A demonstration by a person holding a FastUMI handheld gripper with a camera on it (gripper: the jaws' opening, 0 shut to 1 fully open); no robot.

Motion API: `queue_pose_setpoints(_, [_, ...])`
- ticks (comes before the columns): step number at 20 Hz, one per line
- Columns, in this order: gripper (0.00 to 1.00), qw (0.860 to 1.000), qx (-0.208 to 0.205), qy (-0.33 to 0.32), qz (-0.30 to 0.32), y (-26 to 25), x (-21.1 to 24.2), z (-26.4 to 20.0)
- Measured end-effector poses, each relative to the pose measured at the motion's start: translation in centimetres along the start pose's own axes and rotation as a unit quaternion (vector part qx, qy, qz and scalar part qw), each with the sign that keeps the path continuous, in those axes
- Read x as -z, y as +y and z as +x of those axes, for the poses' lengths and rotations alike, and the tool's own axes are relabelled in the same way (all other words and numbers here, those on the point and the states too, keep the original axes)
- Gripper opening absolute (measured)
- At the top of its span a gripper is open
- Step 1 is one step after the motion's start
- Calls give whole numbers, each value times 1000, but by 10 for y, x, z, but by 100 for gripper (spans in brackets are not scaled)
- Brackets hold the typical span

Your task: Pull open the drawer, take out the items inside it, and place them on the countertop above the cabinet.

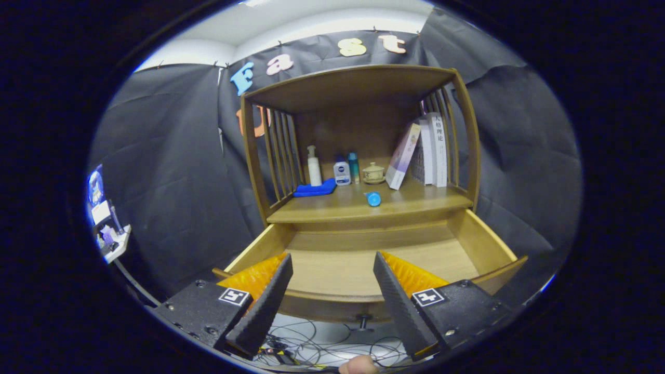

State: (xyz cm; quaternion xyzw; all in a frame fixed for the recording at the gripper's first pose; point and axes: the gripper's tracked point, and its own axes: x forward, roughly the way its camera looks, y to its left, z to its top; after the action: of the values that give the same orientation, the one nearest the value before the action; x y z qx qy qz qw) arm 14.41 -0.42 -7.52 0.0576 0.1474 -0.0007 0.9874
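The wooden cabinet's drawer (483, 239) stands pulled out toward me, and the part of its floor I see is bare. Its small knob (363, 318) shows on the front panel between my fingers. On the countertop (311, 210) above it, a small blue round item (373, 198) lies near the front edge. My gripper (332, 270) hovers open over the drawer's front, with nothing between its fingers.
At the back of the countertop stand a white pump bottle (314, 167), a folded blue cloth (316, 188), a small white-and-blue bottle (342, 173), a teal bottle (354, 167), a lidded ceramic cup (373, 173) and leaning books (423, 153). Cables (311, 348) lie on the floor below.
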Motion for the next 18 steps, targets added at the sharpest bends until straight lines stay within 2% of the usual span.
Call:
queue_pose_setpoints(5, [97,998,32,-36,-42,-12,40,-1])
queue_pose_setpoints(12, [97,996,69,-25,-42,-31,111,7])
queue_pose_setpoints(18, [97,996,87,-28,-20,-46,130,24])
